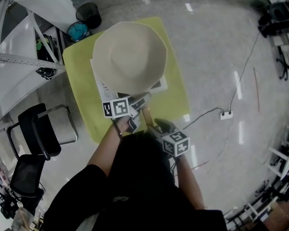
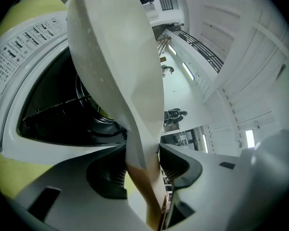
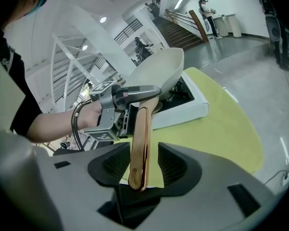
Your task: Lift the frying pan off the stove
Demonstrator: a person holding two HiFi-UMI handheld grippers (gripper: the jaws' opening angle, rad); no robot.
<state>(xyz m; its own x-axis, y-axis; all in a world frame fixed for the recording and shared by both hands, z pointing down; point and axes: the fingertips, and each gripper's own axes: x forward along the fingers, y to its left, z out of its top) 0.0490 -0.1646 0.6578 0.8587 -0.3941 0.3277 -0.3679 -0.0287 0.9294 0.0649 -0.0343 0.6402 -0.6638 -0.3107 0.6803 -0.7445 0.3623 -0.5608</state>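
A cream frying pan (image 1: 130,57) hangs tilted over the white stove (image 3: 188,105), which stands on a yellow table (image 1: 82,81). In the left gripper view the pan (image 2: 115,57) rises edge-on above the black burner (image 2: 86,114). My left gripper (image 2: 142,150) is shut on the base of the pan's handle, its pads pressed on both sides. The copper-coloured handle (image 3: 140,143) runs back to my right gripper (image 3: 140,160), which is open. The handle's end lies between its jaws with a gap on each side. In the head view the left gripper (image 1: 137,102) sits just ahead of the right gripper (image 1: 159,126).
Two black chairs (image 1: 38,129) stand left of the table, with a white frame (image 1: 19,61) behind them. A black bin (image 1: 89,14) is at the table's far corner. On the floor to the right lie a power strip (image 1: 226,114) and its cable.
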